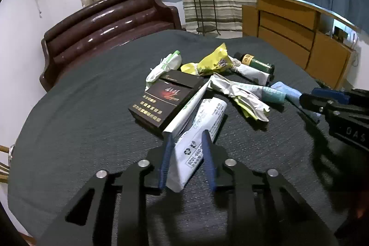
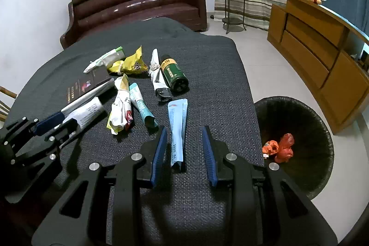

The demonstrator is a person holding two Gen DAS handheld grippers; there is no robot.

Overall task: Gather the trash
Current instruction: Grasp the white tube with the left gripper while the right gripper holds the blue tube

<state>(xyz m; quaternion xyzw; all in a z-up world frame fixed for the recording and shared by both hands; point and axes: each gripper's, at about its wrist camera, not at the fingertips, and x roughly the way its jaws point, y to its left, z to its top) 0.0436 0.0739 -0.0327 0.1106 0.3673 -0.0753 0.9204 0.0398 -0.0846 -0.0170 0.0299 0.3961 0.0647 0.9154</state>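
The left gripper (image 1: 188,137) clenches a flattened white tube (image 1: 198,137) printed with black text and a recycling mark, lying at 6 o'clock of the litter on the dark table (image 1: 69,130). The right gripper (image 2: 184,133) stands released astride a pale blue packet (image 2: 177,126); a black bin (image 2: 299,117) sits at its 3 o'clock.

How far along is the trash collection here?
Early. Done: only orange scraps lie in the bin. In hand: the left gripper pinches a white tube; the right gripper straddles a blue packet, ungripped. Left: the other litter on the table.
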